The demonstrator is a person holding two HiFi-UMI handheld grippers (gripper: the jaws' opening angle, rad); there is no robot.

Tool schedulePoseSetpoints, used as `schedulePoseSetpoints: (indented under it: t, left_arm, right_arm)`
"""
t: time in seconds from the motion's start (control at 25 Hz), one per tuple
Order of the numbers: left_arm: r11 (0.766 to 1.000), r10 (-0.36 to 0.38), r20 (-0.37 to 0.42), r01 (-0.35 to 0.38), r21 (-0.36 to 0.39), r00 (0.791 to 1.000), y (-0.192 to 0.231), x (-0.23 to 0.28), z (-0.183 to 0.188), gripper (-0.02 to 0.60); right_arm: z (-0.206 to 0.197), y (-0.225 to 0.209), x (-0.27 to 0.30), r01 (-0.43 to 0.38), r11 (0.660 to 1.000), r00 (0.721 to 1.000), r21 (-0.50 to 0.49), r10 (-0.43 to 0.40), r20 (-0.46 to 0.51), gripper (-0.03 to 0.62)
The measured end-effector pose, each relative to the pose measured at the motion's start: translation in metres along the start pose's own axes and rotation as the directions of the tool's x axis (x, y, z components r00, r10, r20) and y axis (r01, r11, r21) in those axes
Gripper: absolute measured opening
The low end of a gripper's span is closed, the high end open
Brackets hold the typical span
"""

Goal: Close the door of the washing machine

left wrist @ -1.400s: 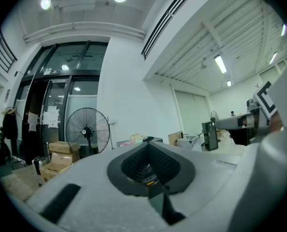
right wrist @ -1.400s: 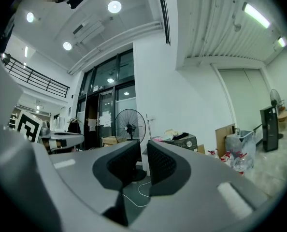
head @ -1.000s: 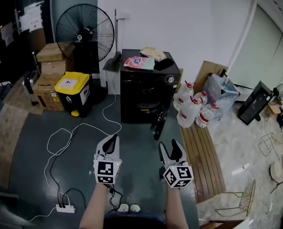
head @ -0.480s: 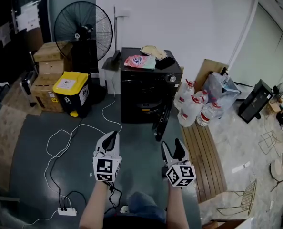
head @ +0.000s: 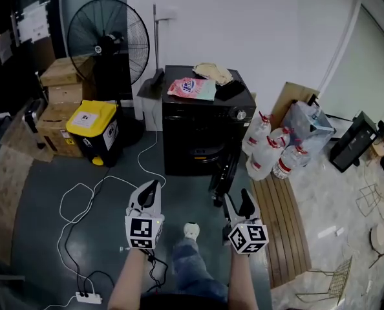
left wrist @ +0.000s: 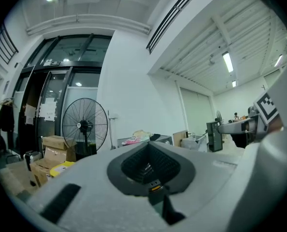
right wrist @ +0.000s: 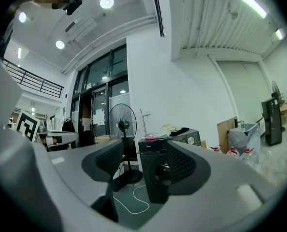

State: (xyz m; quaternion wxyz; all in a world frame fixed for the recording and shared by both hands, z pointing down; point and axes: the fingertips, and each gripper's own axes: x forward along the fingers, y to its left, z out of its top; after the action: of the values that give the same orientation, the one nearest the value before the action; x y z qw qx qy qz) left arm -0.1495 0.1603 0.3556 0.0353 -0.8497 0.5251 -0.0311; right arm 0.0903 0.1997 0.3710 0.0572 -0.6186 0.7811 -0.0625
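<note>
**Nearer to the washer than a second ago, door open**

Moved forward since a second ago: both tools and the head camera, with the washer [head: 202, 131] now larger in the head view. Newly in view between the forearms: a leg with a pale shoe [head: 191, 230], stepped out ahead on the grey floor [head: 43, 199].

Left tool [head: 153, 187]: jaws together, pads meeting, nothing between them. Held level over the floor, well apart from the washer.

Right tool [head: 238, 202]: jaws apart, nothing gripped. Washer front and round drum opening seen through the gap in the right gripper view. Placed just below the door [head: 223, 173] in the head view, not touching it.

Washer: black, against the white wall. Door swung out from the right side of the front, edge-on to the head camera. On top: a pink packet [head: 191, 88], a beige cloth [head: 213, 73] and a dark flat item, not identifiable.

Left of the washer:
- fan [head: 108, 41], standing
- boxes [head: 63, 76], stacked
- bin [head: 96, 129] with a yellow lid, in front of the boxes
- white cable [head: 95, 192], looped across the floor to a power strip [head: 85, 297] near the lower edge

Right of the washer:
- bottles [head: 269, 150], clear with red caps, clustered just beside it
- wooden slats [head: 279, 225] on the floor in front of the bottles
</note>
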Motion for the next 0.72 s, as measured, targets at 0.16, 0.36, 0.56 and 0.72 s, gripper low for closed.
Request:
schedulePoseSetpoints:
  t: [0.16,0.36,0.56,0.72]
  left_arm:
    - [1.0,0.025,-0.011,-0.025,-0.005,1.0,0.025,0.085,-0.011,0.008]
    - [0.998,0.05,-0.02,-0.051,-0.027,0.999,0.053,0.209,-0.009,0.008]
    - [0.998,0.052,-0.049,-0.054,-0.038,0.997,0.074,0.322,-0.015,0.008]
    - [0.997,0.055,-0.059,-0.058,-0.051,0.997,0.083,0.375,-0.016,0.008]
  right_arm:
    - [0.001,-0.048,0.085,-0.001,1.0,1.0,-0.02,0.001,0.0,0.275]
    - [0.009,-0.114,0.196,0.003,0.999,1.0,-0.032,-0.003,-0.018,0.275]
    - [0.005,-0.172,0.294,0.011,1.0,0.998,-0.019,-0.012,-0.061,0.275]
    - [0.003,-0.197,0.341,0.006,1.0,0.997,-0.008,-0.007,-0.082,0.275]
